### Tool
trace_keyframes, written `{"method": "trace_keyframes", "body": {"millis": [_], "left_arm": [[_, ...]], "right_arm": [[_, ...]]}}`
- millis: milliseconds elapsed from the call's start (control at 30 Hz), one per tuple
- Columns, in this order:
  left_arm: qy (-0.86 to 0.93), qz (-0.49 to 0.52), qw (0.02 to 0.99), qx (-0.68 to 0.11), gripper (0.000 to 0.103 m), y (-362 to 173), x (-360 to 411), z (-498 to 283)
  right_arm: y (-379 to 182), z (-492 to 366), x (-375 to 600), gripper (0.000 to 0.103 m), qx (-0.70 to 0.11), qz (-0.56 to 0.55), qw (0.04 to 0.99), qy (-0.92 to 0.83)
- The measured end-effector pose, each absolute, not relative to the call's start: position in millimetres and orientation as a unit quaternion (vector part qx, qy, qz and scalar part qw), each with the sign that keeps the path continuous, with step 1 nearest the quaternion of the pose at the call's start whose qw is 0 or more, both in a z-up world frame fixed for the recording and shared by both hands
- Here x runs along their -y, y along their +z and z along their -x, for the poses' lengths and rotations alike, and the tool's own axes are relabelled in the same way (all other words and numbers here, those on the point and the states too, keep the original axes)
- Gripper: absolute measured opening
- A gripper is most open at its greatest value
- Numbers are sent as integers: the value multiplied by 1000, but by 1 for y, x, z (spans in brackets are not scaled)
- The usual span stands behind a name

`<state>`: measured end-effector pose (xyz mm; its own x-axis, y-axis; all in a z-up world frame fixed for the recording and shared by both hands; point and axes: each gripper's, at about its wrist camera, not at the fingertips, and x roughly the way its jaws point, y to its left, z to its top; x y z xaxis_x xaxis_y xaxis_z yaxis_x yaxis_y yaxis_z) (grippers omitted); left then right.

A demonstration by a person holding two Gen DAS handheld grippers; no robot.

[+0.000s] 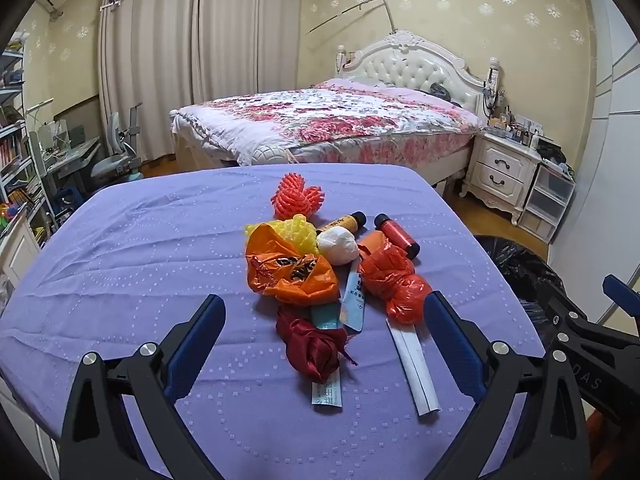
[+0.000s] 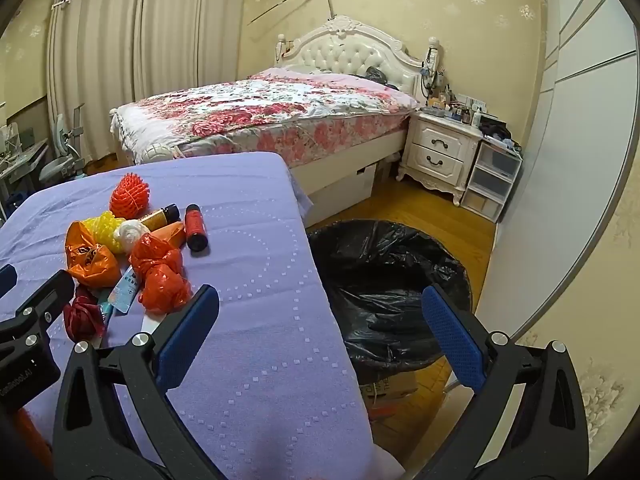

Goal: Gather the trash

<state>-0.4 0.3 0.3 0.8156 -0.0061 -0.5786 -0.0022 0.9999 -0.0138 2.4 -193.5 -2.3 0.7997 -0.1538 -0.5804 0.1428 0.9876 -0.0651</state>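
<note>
Bed (image 1: 328, 120) with floral cover sits at the back of the room, nightstand (image 1: 502, 170) to its right. In front: table under a purple cloth (image 1: 132, 264), takes up most of the left wrist view. Trash bin (image 2: 384, 280) lined with a black bag stands on the floor just off the table's right edge, mouth open.

Left gripper (image 1: 324, 320) hangs low over the near part of the table, jaws spread wide, nothing between them; the trash pile lies just ahead of the gap. Right gripper (image 2: 320, 312) is also spread wide and empty, one finger over the cloth edge, the other over the bin.

Trash is all clustered mid-table, pieces touching or overlapping:
- orange plastic bag (image 1: 290, 272), crumpled, left of centre
- red plastic bag (image 1: 394, 280), knotted, right of it
- dark red fabric bundle (image 1: 314, 344), nearest the left gripper
- red foam net (image 1: 298, 196) at the far end, yellow foam net (image 1: 298, 232) partly under the orange bag
- white paper strip (image 1: 414, 368), flat, near right side
- white wad (image 1: 338, 246) in the middle
- red bottle (image 1: 396, 234) and amber bottle (image 1: 346, 222), both lying down, dark caps
- blue-white wrapper (image 1: 354, 300) between the two bags
- a label slip (image 1: 327, 394) poking out under the fabric bundle; print too small to read.
</note>
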Motion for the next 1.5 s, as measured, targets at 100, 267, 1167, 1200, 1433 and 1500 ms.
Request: {"method": "trace_keyframes", "body": {"millis": [100, 267, 1167, 1200, 1433, 1500], "left_arm": [[-1, 9, 952, -305, 97, 0, 0, 0], [2, 7, 951, -310, 97, -2, -1, 2], [5, 6, 949, -315, 97, -6, 1, 3], [5, 5, 949, -315, 97, -6, 1, 3], [5, 5, 949, -317, 97, -5, 1, 3], [5, 6, 948, -318, 97, -6, 2, 4]], "right_arm": [[-3, -2, 193, 99, -306, 10, 949, -78], [-3, -1, 193, 99, -304, 9, 949, -78], [-4, -2, 205, 99, -310, 4, 947, -86], [-4, -2, 205, 99, -310, 4, 947, -86], [-4, -1, 206, 99, -309, 3, 947, -85], [-4, -2, 205, 99, -310, 3, 947, -86]]}}
